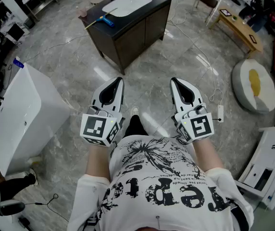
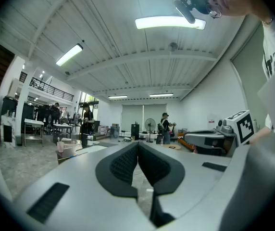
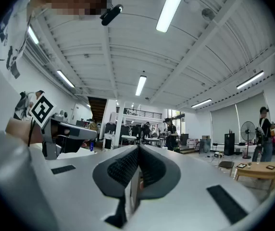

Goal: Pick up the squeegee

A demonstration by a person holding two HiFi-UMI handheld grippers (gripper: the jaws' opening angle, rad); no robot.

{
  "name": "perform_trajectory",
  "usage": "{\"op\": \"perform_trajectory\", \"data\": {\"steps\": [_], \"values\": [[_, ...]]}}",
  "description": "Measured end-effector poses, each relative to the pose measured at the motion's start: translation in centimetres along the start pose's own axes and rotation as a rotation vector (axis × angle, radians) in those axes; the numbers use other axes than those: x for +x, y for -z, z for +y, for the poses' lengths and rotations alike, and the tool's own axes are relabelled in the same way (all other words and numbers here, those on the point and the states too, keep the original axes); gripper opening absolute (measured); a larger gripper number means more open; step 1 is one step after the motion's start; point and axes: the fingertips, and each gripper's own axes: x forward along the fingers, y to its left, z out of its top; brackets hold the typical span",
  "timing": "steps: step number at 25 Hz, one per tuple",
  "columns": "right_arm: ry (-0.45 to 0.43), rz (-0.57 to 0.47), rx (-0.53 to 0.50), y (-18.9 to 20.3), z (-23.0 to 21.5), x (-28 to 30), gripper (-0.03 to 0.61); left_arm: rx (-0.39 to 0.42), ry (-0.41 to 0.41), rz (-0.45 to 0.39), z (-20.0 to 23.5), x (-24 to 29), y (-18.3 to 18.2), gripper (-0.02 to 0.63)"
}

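The squeegee, with a yellow handle and a blue head, lies on top of a dark cabinet at the far side of the floor, next to a white basin. Both grippers are held level side by side in front of the person's chest, far short of the cabinet. My left gripper is shut with nothing between its jaws. My right gripper is also shut and empty. Neither gripper view shows the squeegee.
A big white tub stands on the marble floor at the left. To the right lie a round white-and-yellow cushion, a wooden bench and a power strip with its cable. A pink cup stands on the cabinet's corner.
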Motion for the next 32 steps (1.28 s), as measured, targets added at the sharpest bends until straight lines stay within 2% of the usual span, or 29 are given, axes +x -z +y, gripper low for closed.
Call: {"op": "perform_trajectory", "data": {"steps": [11,17,18,19,20,25,32], "values": [[-0.004,0.002,0.006,0.0,-1.5,0.4,0.012,-0.003,0.016,0.023,-0.9,1.9,0.4,0.015],[0.038,-0.013,0.044,0.7,-4.0,1.2,0.014,-0.026,0.032,0.037,-0.9,4.6,1.7,0.022],[0.045,-0.011,0.049,0.8,-4.5,1.5,0.014,-0.033,0.024,0.028,-0.5,5.2,1.6,0.132],[0.051,-0.009,0.052,1.0,-5.0,2.0,0.014,-0.036,0.013,0.017,0.0,5.9,1.5,0.319],[0.056,-0.007,0.054,1.1,-5.5,2.5,0.014,-0.035,-0.002,0.006,0.7,6.6,1.3,0.351],[0.073,0.012,0.051,2.2,-8.2,7.2,0.014,-0.033,-0.052,0.003,5.4,11.2,1.4,0.351],[0.075,0.057,0.045,4.2,-12.9,19.0,0.014,-0.071,-0.048,0.042,14.2,21.0,2.6,0.351]]}}
